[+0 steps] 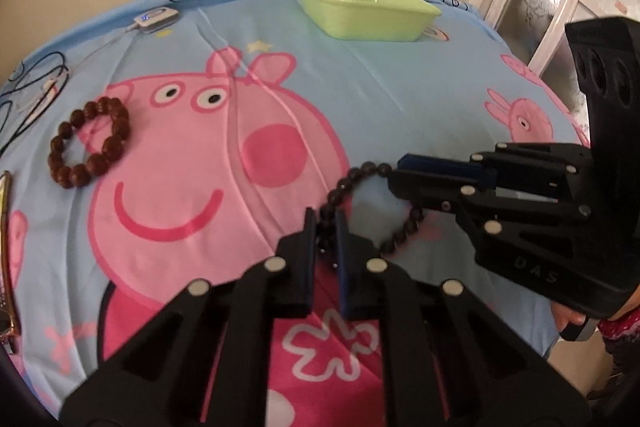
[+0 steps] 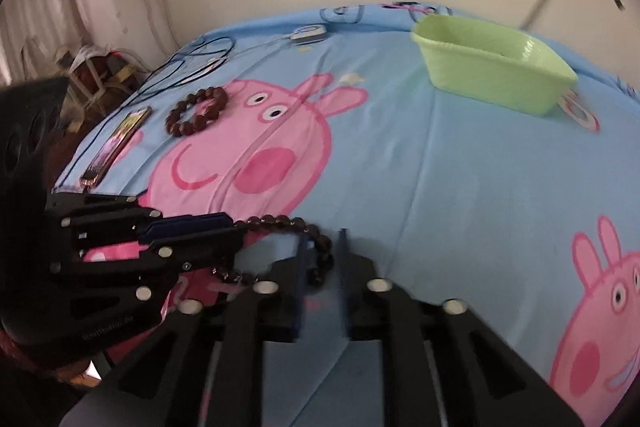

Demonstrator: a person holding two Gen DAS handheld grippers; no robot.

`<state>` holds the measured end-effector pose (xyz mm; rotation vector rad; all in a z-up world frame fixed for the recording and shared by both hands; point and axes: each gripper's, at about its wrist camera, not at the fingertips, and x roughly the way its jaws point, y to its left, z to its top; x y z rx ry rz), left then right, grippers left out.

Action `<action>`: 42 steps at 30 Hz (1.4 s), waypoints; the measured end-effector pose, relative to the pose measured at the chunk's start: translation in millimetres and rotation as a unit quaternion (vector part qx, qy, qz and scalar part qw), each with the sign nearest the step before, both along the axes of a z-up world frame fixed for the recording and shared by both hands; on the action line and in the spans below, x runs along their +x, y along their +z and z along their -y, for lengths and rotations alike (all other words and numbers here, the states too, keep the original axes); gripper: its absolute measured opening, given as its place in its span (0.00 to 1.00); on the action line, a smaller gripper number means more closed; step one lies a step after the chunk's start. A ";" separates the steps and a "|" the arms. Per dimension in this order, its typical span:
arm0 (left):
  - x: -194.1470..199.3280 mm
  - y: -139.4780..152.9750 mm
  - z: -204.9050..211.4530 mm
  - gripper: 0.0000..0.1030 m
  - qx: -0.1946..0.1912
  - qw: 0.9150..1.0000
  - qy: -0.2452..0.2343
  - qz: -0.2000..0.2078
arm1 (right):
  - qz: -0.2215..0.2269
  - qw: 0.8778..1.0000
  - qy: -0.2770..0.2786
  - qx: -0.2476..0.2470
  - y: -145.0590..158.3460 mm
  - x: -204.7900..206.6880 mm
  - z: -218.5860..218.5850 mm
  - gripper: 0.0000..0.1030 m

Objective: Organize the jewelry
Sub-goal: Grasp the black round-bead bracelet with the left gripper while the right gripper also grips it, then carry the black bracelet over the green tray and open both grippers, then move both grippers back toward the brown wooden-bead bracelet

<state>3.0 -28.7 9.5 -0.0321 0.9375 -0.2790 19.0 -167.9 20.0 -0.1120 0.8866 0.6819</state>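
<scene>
Blue cartoon-pig bedsheet [image 1: 360, 99] fills the left wrist view; well short of the pale green plastic tub [image 1: 366, 13], the left gripper [image 1: 323, 227] pinches the dark beaded bracelet [image 1: 362, 173], likely for lifting. Right wrist view: right gripper [image 2: 322, 247] seems clamped on the same loop; clear sheet reaches the tub.

Left gripper [image 1: 323, 223] at bottom centre, jaws closed on dark bead bracelet [image 1: 360, 179]. Right gripper [image 1: 400, 173] enters from right, jaws clamped on same bracelet at far side. Bracelet loop spans between them over blue cartoon-pig cloth [image 1: 380, 99]. Brown bead bracelet [image 1: 90, 143] lies well apart at left. Green tub [image 1: 366, 9] stands near cloth's far edge.
</scene>
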 end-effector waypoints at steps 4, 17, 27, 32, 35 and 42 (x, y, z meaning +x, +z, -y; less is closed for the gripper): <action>14.2 16.8 -1.2 0.08 -0.025 1.000 -0.007 0.002 | 0.007 0.999 -0.008 0.039 12.9 6.1 11.5 0.00; 157.0 100.3 41.3 0.08 -0.027 0.996 -0.039 0.077 | 0.085 0.986 -0.098 0.105 80.2 112.0 63.3 0.00; 256.5 86.5 64.8 0.10 0.033 0.996 0.010 0.086 | 0.125 0.975 -0.176 0.052 74.2 202.6 71.1 0.00; 199.6 83.0 36.7 0.10 0.001 0.995 0.021 0.095 | 0.099 0.972 -0.182 0.108 66.2 155.3 85.6 0.00; 147.9 65.1 29.7 0.10 0.020 0.996 0.027 0.082 | 0.075 0.974 -0.175 0.121 49.0 111.9 80.9 0.00; 58.9 20.7 26.7 0.10 0.037 0.997 0.046 0.048 | 0.030 0.971 -0.189 0.144 19.3 24.3 72.7 0.00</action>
